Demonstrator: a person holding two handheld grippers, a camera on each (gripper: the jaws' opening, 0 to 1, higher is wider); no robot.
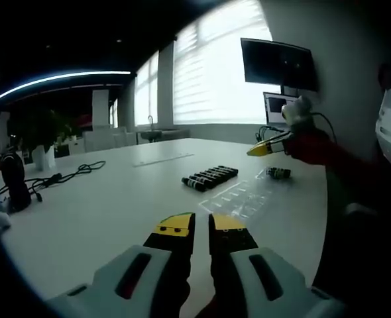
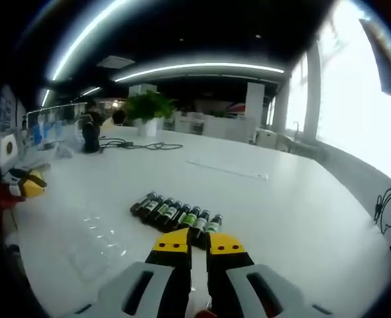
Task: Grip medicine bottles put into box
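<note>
A row of several dark medicine bottles (image 1: 210,177) lies side by side on the white table (image 1: 103,212); in the right gripper view the same row of bottles (image 2: 175,213) lies just beyond my right gripper (image 2: 199,244). One more bottle (image 1: 278,173) lies apart, further right. A clear plastic box tray (image 1: 238,197) lies flat beside the row, also seen as the tray (image 2: 99,242). My left gripper (image 1: 201,225) hovers over the table short of the tray. Both pairs of jaws stand close together with nothing between them. The right gripper's yellow tip (image 1: 268,147) enters from the right.
A black device (image 1: 13,179) with a cable (image 1: 69,173) stands at the table's left side. A monitor (image 1: 278,63) hangs on the wall. A potted plant (image 2: 146,106) stands at the far end, cables (image 2: 388,209) hang at the right edge, and a red sleeve (image 1: 321,149) reaches in.
</note>
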